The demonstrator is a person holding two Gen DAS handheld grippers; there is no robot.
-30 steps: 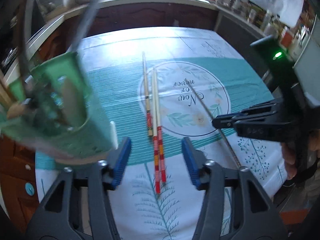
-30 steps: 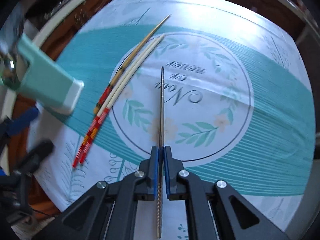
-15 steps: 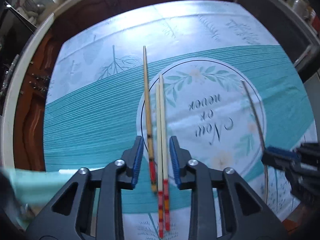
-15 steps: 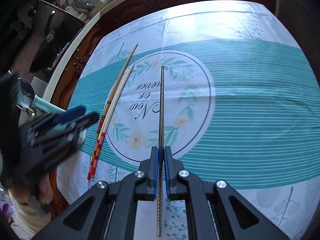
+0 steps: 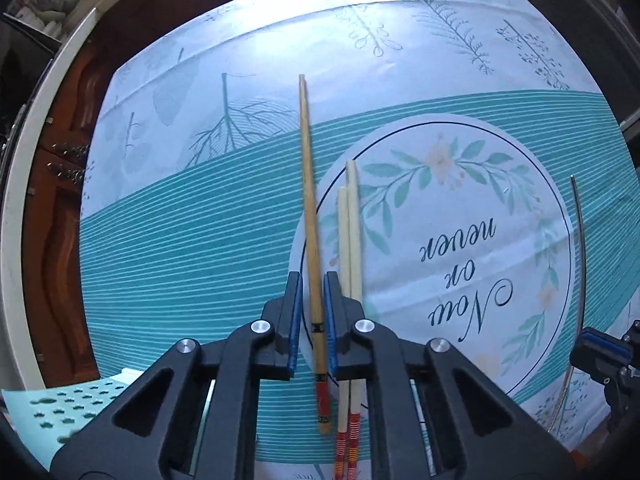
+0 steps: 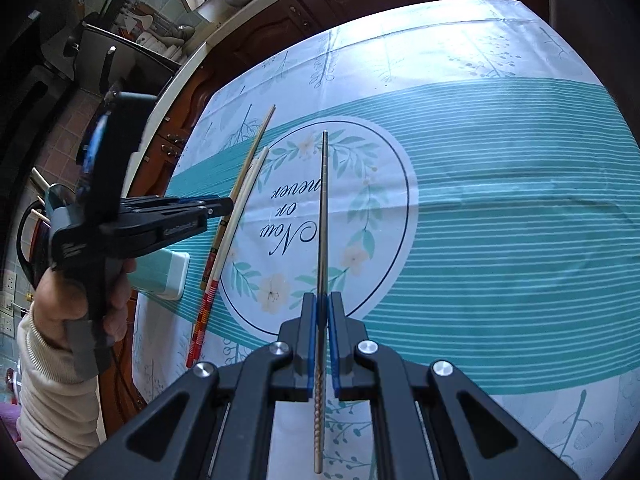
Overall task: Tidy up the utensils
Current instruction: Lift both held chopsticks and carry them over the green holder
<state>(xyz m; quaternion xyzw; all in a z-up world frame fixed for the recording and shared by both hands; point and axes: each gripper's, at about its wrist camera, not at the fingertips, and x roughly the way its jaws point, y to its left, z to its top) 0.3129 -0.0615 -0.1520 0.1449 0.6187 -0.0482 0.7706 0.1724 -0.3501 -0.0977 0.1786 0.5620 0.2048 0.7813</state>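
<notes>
A brown wooden chopstick [image 5: 308, 184] lies on the tablecloth between the jaws of my left gripper [image 5: 312, 280]. The jaws are closing, with thin gaps still showing beside the stick. Two pale chopsticks with red-striped ends [image 5: 352, 232] lie just right of it, partly under the right finger. My right gripper [image 6: 323, 300] is shut on a thin metal chopstick [image 6: 325, 200] held above the cloth's round print. In the right wrist view the left gripper [image 6: 228, 205] points down at the brown chopstick [image 6: 256, 148] and the pale pair [image 6: 240, 208].
A pale green perforated utensil holder [image 5: 60, 412] lies at the near-left table edge, also visible as the holder [image 6: 160, 276]. The teal patterned tablecloth [image 5: 180, 240] covers the table. A white-edged counter [image 5: 16, 200] with dark wood cabinets curves round the far left. A hand [image 6: 60, 312] grips the left tool.
My left gripper swung away from the green holder, came down over the brown chopstick and narrowed its jaws around it. My right gripper kept the metal chopstick and shifted to the right.
</notes>
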